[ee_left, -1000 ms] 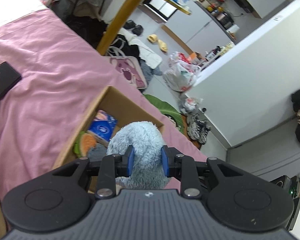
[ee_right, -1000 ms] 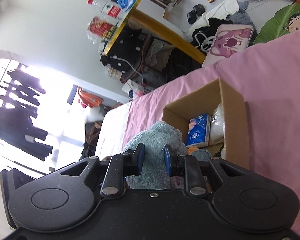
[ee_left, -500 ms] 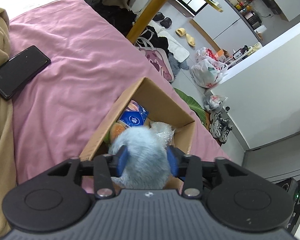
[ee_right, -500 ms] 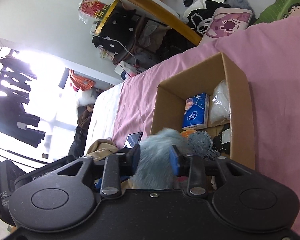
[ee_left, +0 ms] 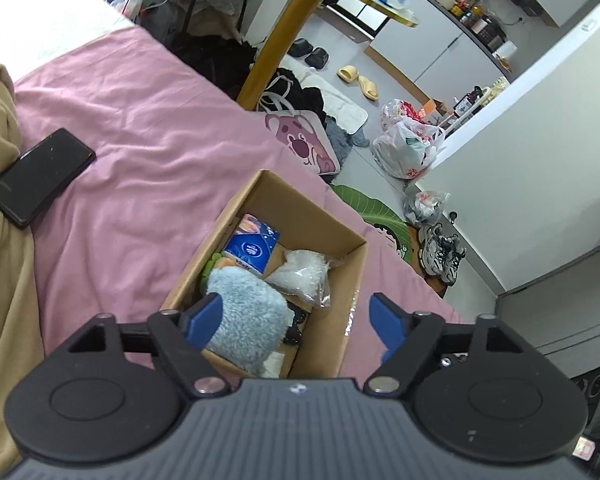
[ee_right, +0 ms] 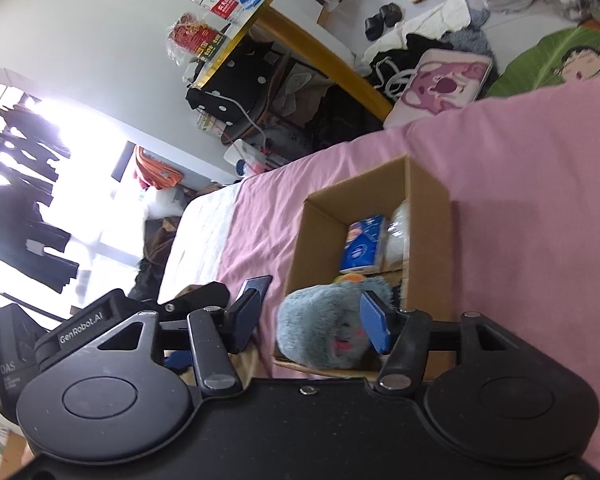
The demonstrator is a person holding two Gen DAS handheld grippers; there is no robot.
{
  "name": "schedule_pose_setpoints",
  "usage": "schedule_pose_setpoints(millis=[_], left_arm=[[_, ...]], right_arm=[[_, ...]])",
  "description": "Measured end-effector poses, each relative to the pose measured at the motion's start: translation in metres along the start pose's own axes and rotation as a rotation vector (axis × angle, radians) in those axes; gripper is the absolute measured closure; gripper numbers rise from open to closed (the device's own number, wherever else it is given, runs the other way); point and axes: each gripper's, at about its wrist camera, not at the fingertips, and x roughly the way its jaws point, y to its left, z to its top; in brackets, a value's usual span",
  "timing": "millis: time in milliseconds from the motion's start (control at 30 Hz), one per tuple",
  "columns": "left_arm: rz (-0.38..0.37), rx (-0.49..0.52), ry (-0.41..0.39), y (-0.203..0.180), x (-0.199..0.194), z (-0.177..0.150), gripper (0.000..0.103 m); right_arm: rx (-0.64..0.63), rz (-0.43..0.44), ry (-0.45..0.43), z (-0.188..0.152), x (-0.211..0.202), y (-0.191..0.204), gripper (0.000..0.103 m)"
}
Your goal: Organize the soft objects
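Both of your grippers have let go since a second ago: then each was clamped on the blue plush toy (ee_left: 246, 322) above the cardboard box (ee_left: 342, 322), and now the toy lies inside it at the near end. Your left gripper (ee_left: 296, 322) has its blue fingers spread wide, the left pad close against the toy's left flank and the right pad out past the box's right wall, gripping nothing. Your right gripper (ee_right: 314, 326) is likewise spread, one finger near the plush in that view but not pinching it.

That two-handed hold made sense for a bulky, floppy thing; a single pinch would likely have let it sag or catch on the rim. It has gone in at the near end, probably because the far end is already taken by a blue tissue pack (ee_left: 252, 248) and a clear plastic bag (ee_left: 304, 276), with something orange and green tucked at the left wall.

From the right wrist view the toy seems to ride a little above the near rim, so you may want to press it down. A black phone (ee_left: 40, 176) lies well to the left on the pink bedsheet (ee_left: 148, 152); it is not soft, so leave it.
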Motion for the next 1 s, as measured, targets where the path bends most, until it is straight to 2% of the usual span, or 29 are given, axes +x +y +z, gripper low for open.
schedule_pose_setpoints(millis=[300, 467, 633, 867, 1000], left_arm=[[0.004, 0.12, 0.009, -0.036, -0.01, -0.019, 0.012], [-0.006, 0.181, -0.005, -0.056, -0.023, -0.028, 0.01], [-0.013, 0.228, -0.012, -0.071, -0.037, -0.041, 0.008], [-0.024, 0.241, -0.023, -0.078, -0.06, -0.057, 0.003], [-0.038, 0.253, -0.027, -0.079, -0.074, -0.065, 0.003]], right_arm=[[-0.043, -0.089, -0.058, 0.001, -0.049, -0.01, 0.038], [-0.077, -0.142, -0.11, 0.0, -0.082, -0.009, 0.024], [-0.112, -0.201, -0.159, -0.006, -0.112, -0.002, 0.015], [-0.167, -0.306, -0.217, -0.02, -0.145, 0.009, 0.003], [-0.199, -0.355, -0.251, -0.03, -0.161, 0.016, 0.0]])
